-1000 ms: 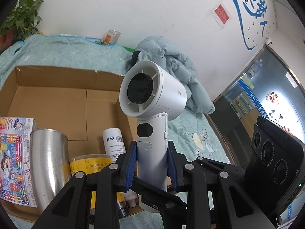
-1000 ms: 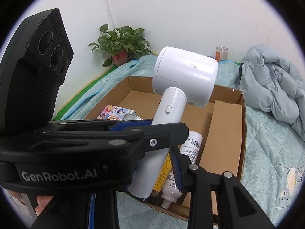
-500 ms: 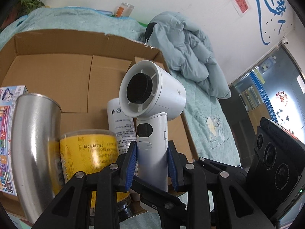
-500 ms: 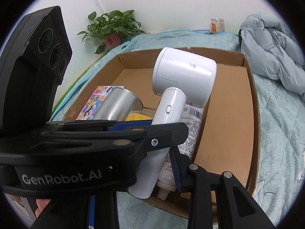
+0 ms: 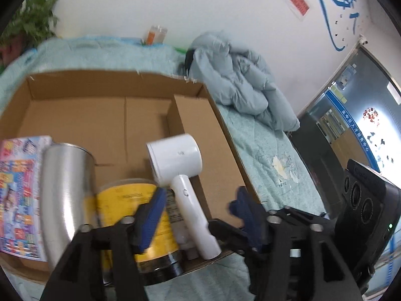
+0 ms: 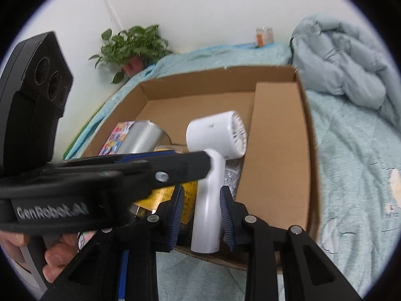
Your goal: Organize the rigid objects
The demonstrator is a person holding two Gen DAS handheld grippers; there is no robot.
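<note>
A white hair dryer (image 5: 180, 175) lies in the cardboard box (image 5: 105, 115), its handle resting on the box's near edge; it also shows in the right wrist view (image 6: 215, 155). My left gripper (image 5: 198, 213) is open, its blue pads apart on either side of the handle and not touching it. My right gripper (image 6: 201, 213) is open too, with the dryer's handle between its pads. The left gripper's body (image 6: 100, 175) crosses the right wrist view.
In the box stand a steel cup (image 5: 65, 183), a yellow-labelled jar (image 5: 135, 205), a white bottle (image 6: 231, 178) under the dryer and a colourful box (image 5: 17, 188). The box sits on a teal bedspread (image 5: 263, 150). A grey duvet (image 5: 238, 87), a potted plant (image 6: 130, 47) and an orange jar (image 5: 155, 33) lie beyond.
My left gripper has opened and let go of the hair dryer, which has dropped and tipped into the box onto the bottle. The right gripper has closed in around the handle.
</note>
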